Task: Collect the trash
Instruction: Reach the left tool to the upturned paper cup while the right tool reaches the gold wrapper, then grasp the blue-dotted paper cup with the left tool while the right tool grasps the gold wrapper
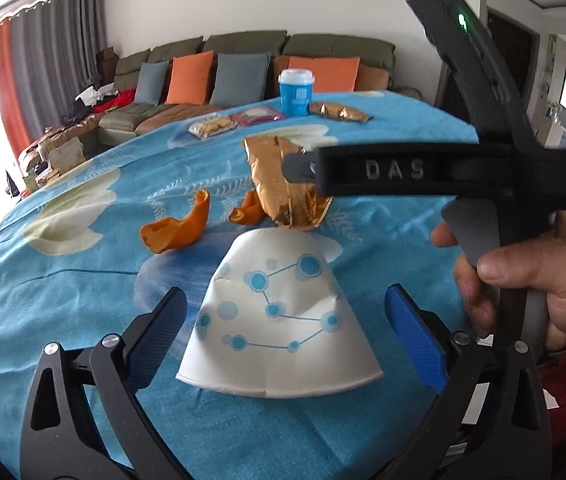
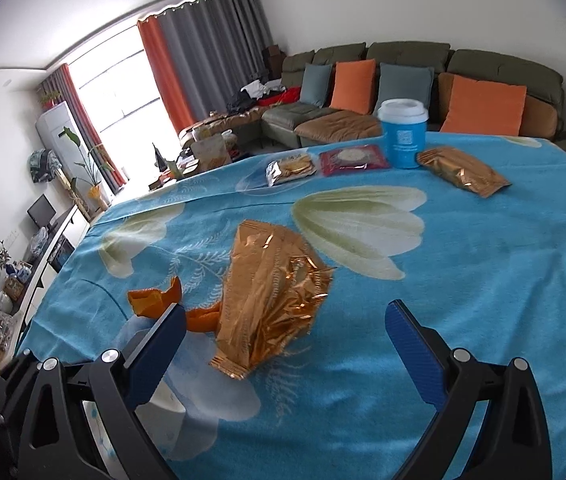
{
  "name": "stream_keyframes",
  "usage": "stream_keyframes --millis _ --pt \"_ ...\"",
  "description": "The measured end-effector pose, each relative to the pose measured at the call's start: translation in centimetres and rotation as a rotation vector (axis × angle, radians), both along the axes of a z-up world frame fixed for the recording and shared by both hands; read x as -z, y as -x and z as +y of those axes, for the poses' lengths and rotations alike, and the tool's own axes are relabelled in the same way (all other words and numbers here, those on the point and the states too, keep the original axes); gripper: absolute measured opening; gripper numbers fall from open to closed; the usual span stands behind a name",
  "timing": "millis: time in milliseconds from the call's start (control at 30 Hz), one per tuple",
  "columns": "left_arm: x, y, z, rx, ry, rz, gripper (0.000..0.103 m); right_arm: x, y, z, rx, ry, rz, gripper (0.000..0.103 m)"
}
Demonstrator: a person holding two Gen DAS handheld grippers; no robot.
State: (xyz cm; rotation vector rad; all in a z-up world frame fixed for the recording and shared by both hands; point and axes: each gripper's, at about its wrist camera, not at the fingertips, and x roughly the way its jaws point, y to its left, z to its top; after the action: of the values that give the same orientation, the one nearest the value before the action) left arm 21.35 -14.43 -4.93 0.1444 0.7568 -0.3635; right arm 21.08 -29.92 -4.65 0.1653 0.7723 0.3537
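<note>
While both grippers' fingers gape empty, a dented paper cup (image 1: 279,320) lies beside crinkled gold foil (image 2: 271,292).

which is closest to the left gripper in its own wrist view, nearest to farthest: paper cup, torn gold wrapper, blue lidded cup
1. paper cup, crushed, lying between the open left gripper fingers.
2. torn gold wrapper, mid-table beyond it.
3. blue lidded cup, upright near the far edge.

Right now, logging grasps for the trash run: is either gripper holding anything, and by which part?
Nothing is held. The left gripper is open around the paper cup; the right gripper is open.
</note>
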Motion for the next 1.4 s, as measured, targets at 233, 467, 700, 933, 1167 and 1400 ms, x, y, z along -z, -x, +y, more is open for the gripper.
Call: stream_keyframes --millis 233,467,700,933,1167,1400 --pt "0.9 -1.0 0.5 -0.011 0.016 0.051 0.097 0.7 -1.7 0.8 -0.014 -0.008 0.066 0.094" --pt "1.1 -1.0 0.9 -0.005 0.028 0.051 0.086 1.5 -2.4 1.1 -0.028 -0.022 0.125 0.081" --pt "0.9 -0.5 1.2 0.001 0.054 0.033 0.084 1.8 -2.5 1.2 -0.044 -0.031 0.145 0.060" --pt "0.4 0.2 1.7 -0.004 0.080 0.007 0.083 1.8 -2.3 1.0 -0.043 -0.044 0.140 0.044" --pt "-0.6 1.0 2.0 -0.007 0.098 -0.032 0.083 0.7 -1.2 0.6 -0.027 -0.048 0.105 0.040" --pt "-1.9 1.9 3.2 -0.047 0.116 -0.077 0.083 -1.7 0.1 0.4 -0.017 -0.046 0.037 0.040"
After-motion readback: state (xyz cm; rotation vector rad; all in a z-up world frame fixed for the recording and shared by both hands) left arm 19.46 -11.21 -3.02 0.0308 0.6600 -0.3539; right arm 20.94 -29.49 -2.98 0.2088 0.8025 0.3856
